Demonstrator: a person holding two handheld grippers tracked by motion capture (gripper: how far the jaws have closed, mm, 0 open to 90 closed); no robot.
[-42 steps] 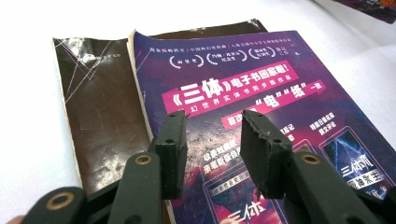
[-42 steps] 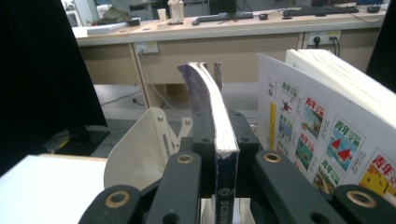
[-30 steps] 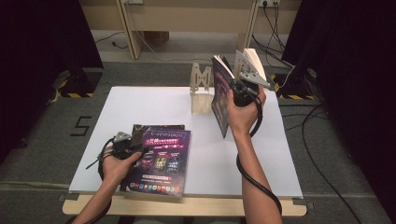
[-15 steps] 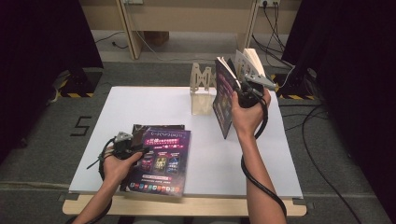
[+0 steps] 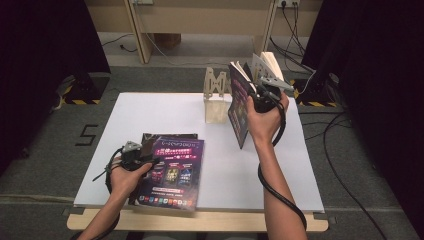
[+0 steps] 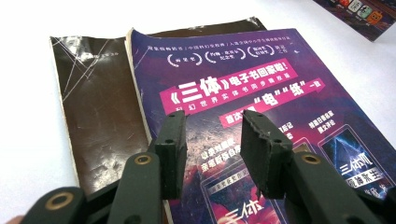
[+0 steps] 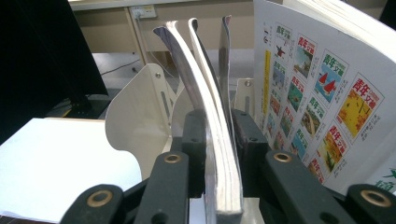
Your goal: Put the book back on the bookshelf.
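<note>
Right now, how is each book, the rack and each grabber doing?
Purple magazine: lying flat on a brown book.
Brown book: flat, cover scuffed, partly covered.
Upright magazine: on edge between the right gripper pads, whose jaws have just been opening.
Left gripper: open, nothing held.
Wooden rack: standing upright.

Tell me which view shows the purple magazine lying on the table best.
The left gripper view: the purple magazine is close, its cover print sharp. The high view shows it whole but small. The right gripper view faces the rack instead.

brown book (image 6: 100, 112) half under purple magazine (image 6: 261, 116), its lower edge cut off
</note>
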